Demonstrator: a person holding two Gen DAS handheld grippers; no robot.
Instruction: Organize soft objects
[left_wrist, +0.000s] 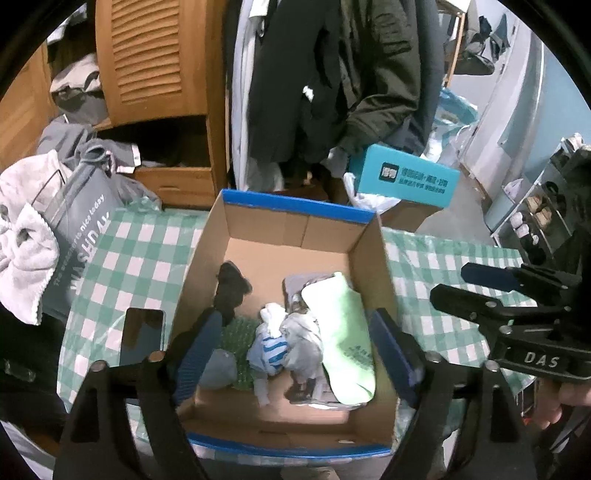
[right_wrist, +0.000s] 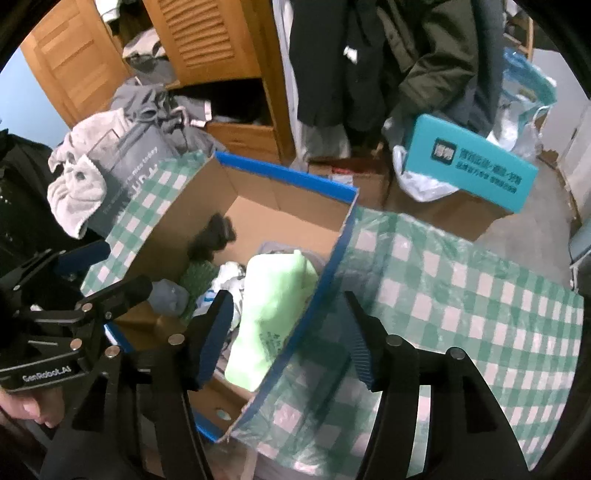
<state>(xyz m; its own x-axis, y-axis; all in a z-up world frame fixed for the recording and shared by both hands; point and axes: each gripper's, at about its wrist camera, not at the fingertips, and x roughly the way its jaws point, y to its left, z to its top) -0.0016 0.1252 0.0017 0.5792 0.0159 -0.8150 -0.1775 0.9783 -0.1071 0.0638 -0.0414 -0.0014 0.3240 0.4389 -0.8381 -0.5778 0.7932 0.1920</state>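
While both tools hang released over the cardboard box (left_wrist: 295, 221) on the checked desk (left_wrist: 443, 266), left tool (left_wrist: 295, 354) and right tool (right_wrist: 288, 339) empty, the soft objects (pale green cloth (left_wrist: 343, 332), striped piece (left_wrist: 269, 350)) lie inside; next, I judge, fetch the grey towel (left_wrist: 22, 258) gently.

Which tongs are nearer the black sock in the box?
Left. The left tongs hang open over the box, the black sock beside one finger. The right tongs straddle the box's far wall.

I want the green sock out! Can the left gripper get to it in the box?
Probably yes. The left gripper hangs open above the open-topped box, and the light green sock lies on top of the pile, uncovered.
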